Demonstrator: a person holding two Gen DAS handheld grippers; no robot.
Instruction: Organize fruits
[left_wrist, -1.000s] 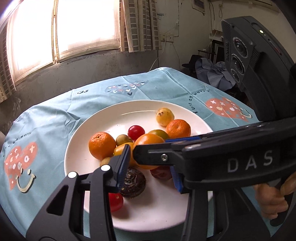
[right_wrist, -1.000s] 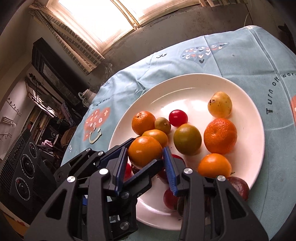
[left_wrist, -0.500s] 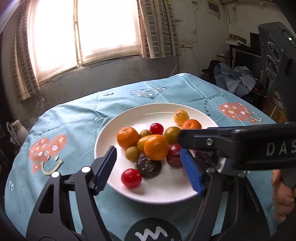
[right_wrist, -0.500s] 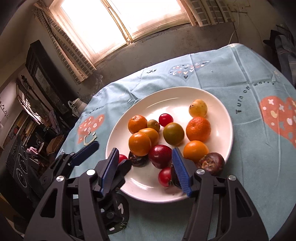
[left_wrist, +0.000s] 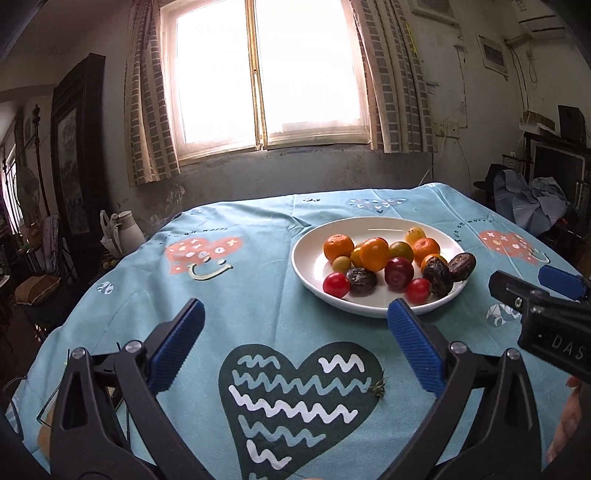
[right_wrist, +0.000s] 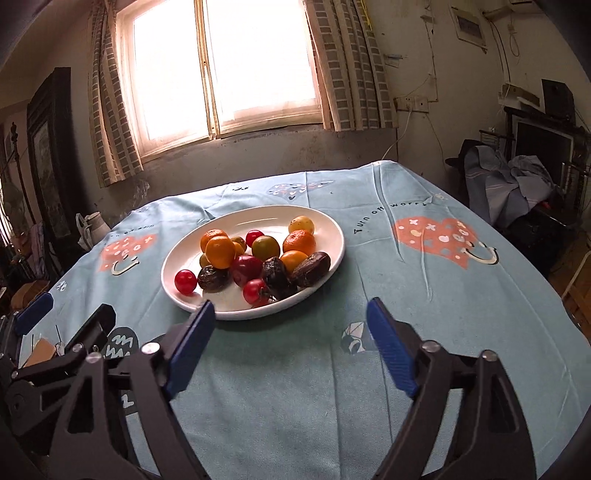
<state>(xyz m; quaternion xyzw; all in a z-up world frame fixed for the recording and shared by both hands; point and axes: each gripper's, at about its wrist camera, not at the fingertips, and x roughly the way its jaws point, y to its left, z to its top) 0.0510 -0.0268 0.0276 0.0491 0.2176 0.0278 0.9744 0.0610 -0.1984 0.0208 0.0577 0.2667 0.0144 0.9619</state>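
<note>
Left wrist view: I've pulled both tools off the plate (left_wrist: 306, 275); left tool (left_wrist: 295, 347) and right tool (right_wrist: 290, 343) jaws opening, empty. Fruits (left_wrist: 373, 254) piled on plate, tabletop's far half; looks finished.

In the left wrist view, the right gripper (left_wrist: 550, 291) is cut off by the picture's right edge, and only fingertips of the person's hand (left_wrist: 567, 417) show. On the white plate (right_wrist: 184, 295), the orange fruits hide most of a small green one (right_wrist: 204, 260). The tablecloth's near edge lies out of frame.
</note>
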